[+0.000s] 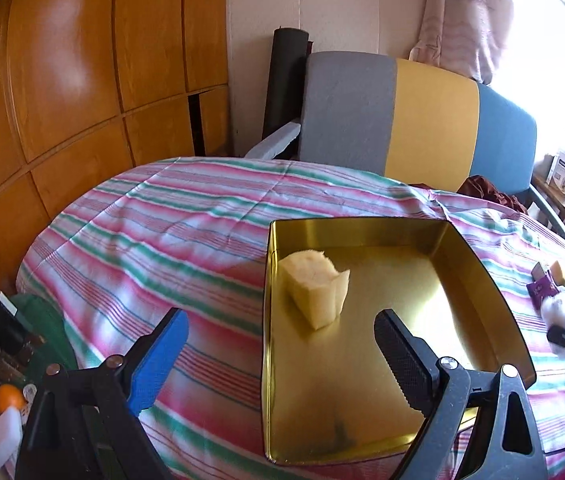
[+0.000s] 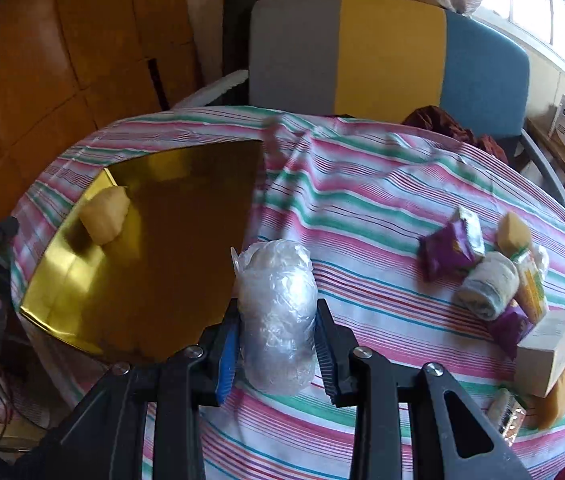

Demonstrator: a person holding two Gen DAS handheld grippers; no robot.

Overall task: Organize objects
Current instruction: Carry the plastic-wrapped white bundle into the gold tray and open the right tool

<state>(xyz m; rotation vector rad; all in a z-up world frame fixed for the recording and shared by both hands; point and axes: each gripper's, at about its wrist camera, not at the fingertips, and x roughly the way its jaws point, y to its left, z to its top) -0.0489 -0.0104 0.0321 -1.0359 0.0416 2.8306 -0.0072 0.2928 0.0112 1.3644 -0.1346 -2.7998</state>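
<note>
One clear crinkled plastic-wrapped bundle [image 2: 276, 316] sits clamped in the right tool [image 2: 276, 354], above the striped table [image 2: 362, 208] beside the shallow gold metal tray [image 2: 170, 248]. Carry it over the rim, lower, then release clear of the pale yellow sponge block [image 1: 314, 286]. Left tool [image 1: 278, 344] gapes wide, empty.

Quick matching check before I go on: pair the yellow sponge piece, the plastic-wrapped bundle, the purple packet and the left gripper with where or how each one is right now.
1 yellow sponge piece
2 plastic-wrapped bundle
3 purple packet
4 left gripper

A open, holding nothing
B lying on the striped cloth
C inside the gold tin
D clamped in the right gripper

Pairs: 1-C, 2-D, 3-B, 4-A
</note>
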